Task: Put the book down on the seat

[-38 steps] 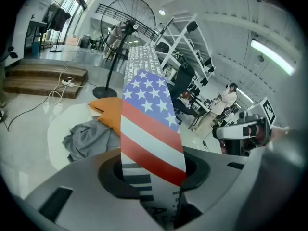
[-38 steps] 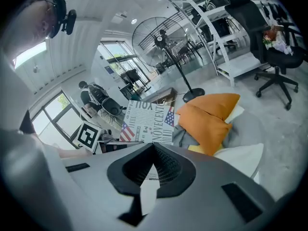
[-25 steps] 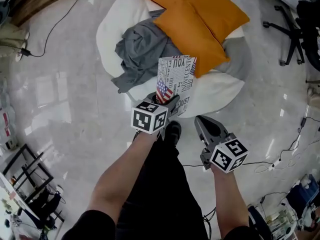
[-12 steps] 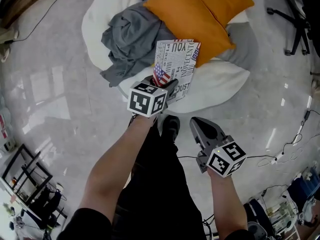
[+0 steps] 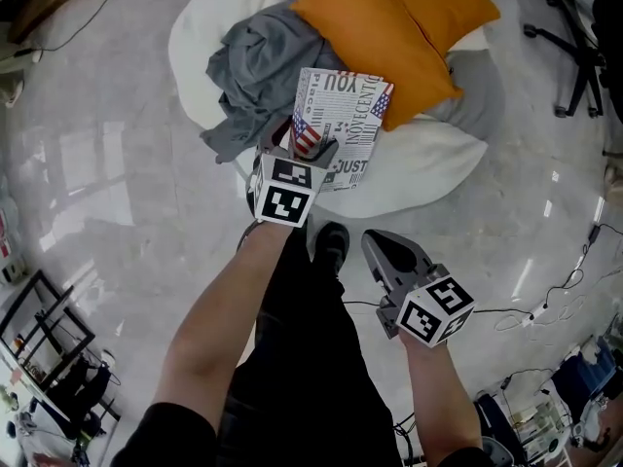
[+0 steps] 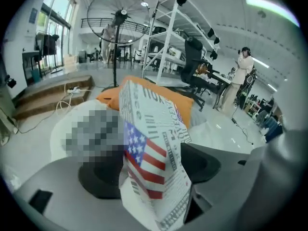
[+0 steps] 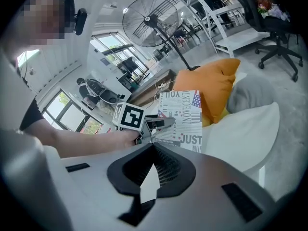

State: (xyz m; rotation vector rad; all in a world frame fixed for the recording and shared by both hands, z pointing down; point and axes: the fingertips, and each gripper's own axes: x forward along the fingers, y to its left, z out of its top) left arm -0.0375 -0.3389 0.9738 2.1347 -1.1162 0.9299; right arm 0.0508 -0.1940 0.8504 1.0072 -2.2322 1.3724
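The white seat (image 5: 428,163), a soft floor cushion on the polished floor (image 5: 117,163), fills the 12 o'clock part of the head view. Two orange cushions (image 5: 389,17) lie across its 1 o'clock side and a crumpled grey cloth (image 5: 253,56) is heaped at its 10 o'clock side.

The book (image 5: 343,115), with a newsprint cover and a flag patch, lies between them toward the seat's 6 o'clock edge. Its far edge is just beside the cloth and the nearer orange cushion, and its cover faces up.

The left gripper (image 5: 300,150) sits at the book's 7 o'clock corner. Its jaws are opening, and that corner stands between them without being pinched. The right gripper (image 5: 380,246) hangs well apart at the book's 5 o'clock, over the floor, with its jaws together on nothing.

The carry and the lowering look done, and the release is under way. What remains is to draw the left gripper back toward 6 o'clock, clear of the corner. Whether the near corner already rests fully on the seat cannot be told, so the book may settle or slide a little once it is free.
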